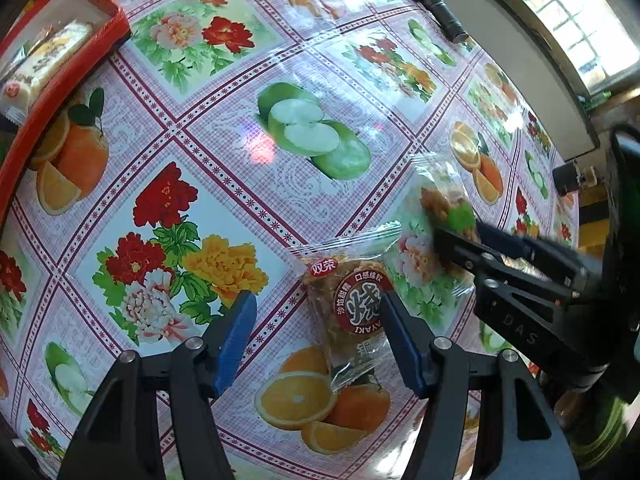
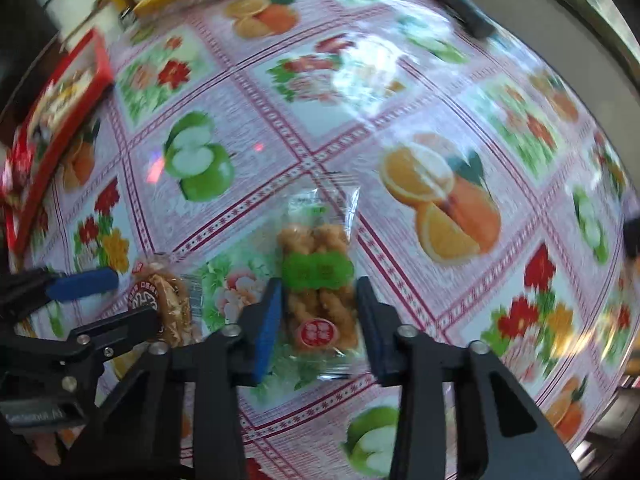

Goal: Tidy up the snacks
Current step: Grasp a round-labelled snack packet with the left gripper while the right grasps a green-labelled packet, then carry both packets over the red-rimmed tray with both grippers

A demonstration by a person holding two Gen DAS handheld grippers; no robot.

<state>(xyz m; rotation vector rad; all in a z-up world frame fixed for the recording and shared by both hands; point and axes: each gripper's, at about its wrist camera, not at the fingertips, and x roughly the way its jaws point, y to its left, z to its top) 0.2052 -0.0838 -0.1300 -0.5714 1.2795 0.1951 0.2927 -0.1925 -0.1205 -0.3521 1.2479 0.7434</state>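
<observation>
Red tray (image 1: 60, 92) w/ wrapped snack (image 1: 44, 60) inside

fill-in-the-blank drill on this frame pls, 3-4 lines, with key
1. The right gripper straddles the twisted-snack packet, whose middle label is ____ in colour.
2. The dorayaki packet lies on the tablecloth between the ____ pads of the left gripper.
3. The tray at the table's far left has a ____ rim.
4. The black flashlight lies near the table's edge, on the side toward the ____.

Missing words: green; blue; red; window
</observation>
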